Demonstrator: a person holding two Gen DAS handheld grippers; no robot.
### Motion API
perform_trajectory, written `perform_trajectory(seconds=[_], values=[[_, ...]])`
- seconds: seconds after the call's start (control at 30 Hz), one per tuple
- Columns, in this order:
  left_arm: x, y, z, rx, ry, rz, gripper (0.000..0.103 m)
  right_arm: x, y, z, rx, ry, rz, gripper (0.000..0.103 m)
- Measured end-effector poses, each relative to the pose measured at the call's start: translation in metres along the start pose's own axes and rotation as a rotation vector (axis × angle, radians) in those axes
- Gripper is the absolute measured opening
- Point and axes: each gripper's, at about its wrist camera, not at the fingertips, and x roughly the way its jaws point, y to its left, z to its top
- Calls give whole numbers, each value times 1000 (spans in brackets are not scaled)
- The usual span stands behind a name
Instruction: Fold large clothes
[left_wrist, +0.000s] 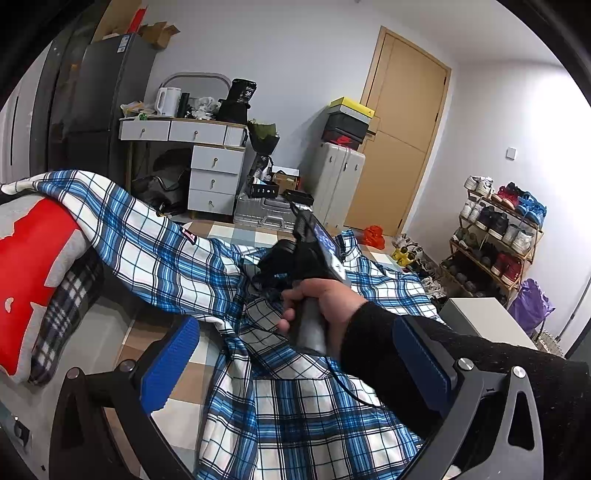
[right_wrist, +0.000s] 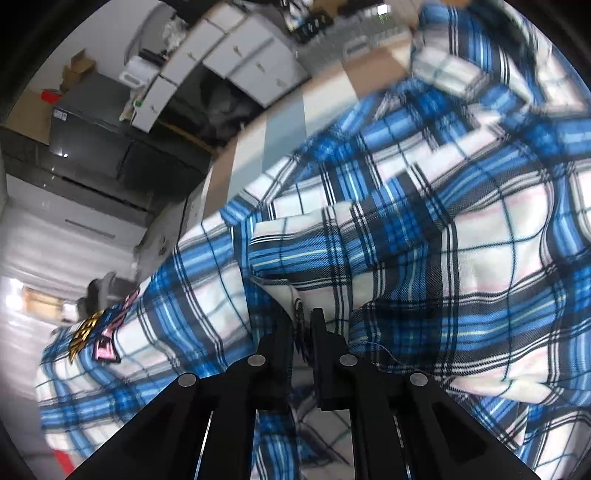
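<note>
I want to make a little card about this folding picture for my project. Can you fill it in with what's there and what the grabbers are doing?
garment: blue plaid shirt, spread rumpled over a checked surface
right gripper: shut on a fold of the shirt
left gripper: open, nothing between its blue pads
beside shirt: red and grey garment
background: white drawers, shoe rack

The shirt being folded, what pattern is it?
Blue, white and black plaid shirt; clearest in the right wrist view.

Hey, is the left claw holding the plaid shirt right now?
No, the left claw stands wide open above the plaid shirt, its blue pads touching nothing.
</note>
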Motion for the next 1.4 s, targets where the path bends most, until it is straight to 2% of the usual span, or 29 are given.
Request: perform_trajectory(seconds=[0.07, 0.1, 0.13, 0.17, 0.2, 0.3, 0.4, 0.5, 0.6, 0.67, 0.8, 0.9, 0.97, 1.03, 1.07, 1.13, 1.2, 1.27, 1.3, 1.33, 1.4], values=[[0, 1, 1, 6, -7, 5, 102, -10, -1, -3, -20, 11, 45, 14], [0, 1, 2, 7, -9, 6, 102, -15, 0, -6, -30, 23, 65, 30], [0, 2, 2, 5, -12, 5, 102, -23, 0, -9, -32, 42, 112, 76], [0, 2, 2, 4, -13, 5, 102, -33, 0, -15, -36, 51, 174, 99], [0, 3, 3, 3, -16, 5, 102, -49, 1, -22, -52, 18, 207, 103], [-3, 4, 3, -4, -35, 6, 102, -86, -7, -44, -93, -16, 252, 103], [-5, 6, 5, -2, -56, 26, 102, -125, -29, -61, -16, -45, 319, 103], [1, 7, 5, 2, -51, 38, 102, -180, -62, -90, 66, -124, 373, 103], [14, 4, 3, 32, -8, 64, 102, -244, -82, -128, 88, -225, 367, 103], [22, 2, 4, 31, 31, 58, 102, -292, -87, -155, 89, -323, 361, 103], [24, -8, 12, 24, 87, 37, 102, -352, -86, -197, 89, -414, 426, 103], [24, -24, 22, 88, 106, 33, 102, -384, -68, -212, 60, -436, 492, 103], [26, -38, 33, 153, 100, 75, 102, -413, -58, -220, 31, -401, 531, 103], [29, -46, 43, 192, 107, 69, 102, -425, -36, -225, 8, -364, 609, 103], [31, -49, 47, 209, 116, 61, 102, -432, -26, -226, -22, -365, 614, 103], [38, -57, 54, 247, 108, 86, 102, -445, -2, -232, -120, -429, 525, 103], [50, -62, 57, 291, 117, 111, 102, -450, 15, -228, -234, -503, 385, 103], [72, -62, 56, 320, 159, 135, 102, -443, 21, -216, -340, -636, 130, 103], [87, -61, 55, 322, 190, 137, 102, -435, 20, -210, -382, -672, 34, 103], [96, -60, 53, 323, 210, 136, 102, -422, 17, -197, -424, -690, -87, 103], [130, -58, 51, 320, 287, 125, 102, -391, -2, -162, -453, -649, -253, 103]])
